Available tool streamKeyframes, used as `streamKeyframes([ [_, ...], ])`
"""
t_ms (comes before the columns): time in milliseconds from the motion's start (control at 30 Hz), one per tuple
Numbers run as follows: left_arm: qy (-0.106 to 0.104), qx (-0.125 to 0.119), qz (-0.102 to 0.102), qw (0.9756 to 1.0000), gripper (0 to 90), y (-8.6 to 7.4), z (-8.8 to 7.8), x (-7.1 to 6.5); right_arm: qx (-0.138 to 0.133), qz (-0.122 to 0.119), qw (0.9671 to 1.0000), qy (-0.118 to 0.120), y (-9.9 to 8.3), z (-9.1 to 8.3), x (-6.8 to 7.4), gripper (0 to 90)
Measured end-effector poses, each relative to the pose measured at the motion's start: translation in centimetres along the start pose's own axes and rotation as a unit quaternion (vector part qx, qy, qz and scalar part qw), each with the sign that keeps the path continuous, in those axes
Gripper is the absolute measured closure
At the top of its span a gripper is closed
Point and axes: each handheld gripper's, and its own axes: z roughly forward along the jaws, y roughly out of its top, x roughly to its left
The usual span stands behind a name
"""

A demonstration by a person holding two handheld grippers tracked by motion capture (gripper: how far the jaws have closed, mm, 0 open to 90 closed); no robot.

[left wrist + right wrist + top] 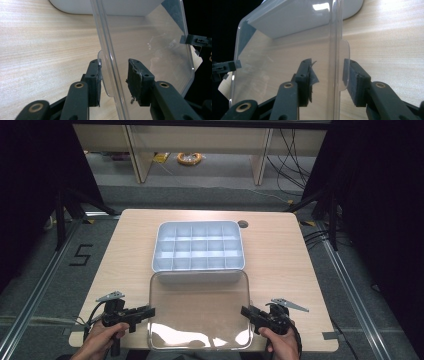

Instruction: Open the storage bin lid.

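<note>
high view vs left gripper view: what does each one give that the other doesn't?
High view alone: the white compartment tray with its grid of cells, the whole table, both hands, and the floor beyond.

Left gripper view alone: close detail of the left gripper, its jaws either side of the clear lid's rim and small tab, a gap showing at one pad; worn padding on the jaw faces.

Both: the clear lid lying in front of the tray, the wooden tabletop, and the right gripper at the lid's far edge.

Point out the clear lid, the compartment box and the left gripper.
clear lid (200, 312): high view, middle of its flat panel.
compartment box (198, 275): high view, its near outer wall.
left gripper (114, 80): left gripper view, midway between fingertips.
</note>
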Motion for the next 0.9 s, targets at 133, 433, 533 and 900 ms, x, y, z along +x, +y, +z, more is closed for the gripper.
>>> streamKeyframes([
  [133,0.002,0.005,0.005,1.0000,62.6,-0.11,-0.06,-0.06,0.008,-0.005,1.0000,-0.001,-0.17,-0.12,0.07,59.6],
  [433,-0.005,0.016,0.002,0.9999,62.3,-0.49,0.14,-0.01,0.017,0.003,0.9998,-0.006,-0.56,-0.24,-0.10,58.0],
  [533,-0.002,0.020,0.000,0.9998,62.1,-0.50,0.20,0.11,0.028,0.013,0.9995,-0.005,-0.71,-0.07,0.01,57.4],
  [900,0.003,0.037,0.001,0.9993,60.3,-0.65,0.57,0.10,0.030,-0.013,0.9993,-0.020,-0.75,0.36,-0.32,55.2],
])
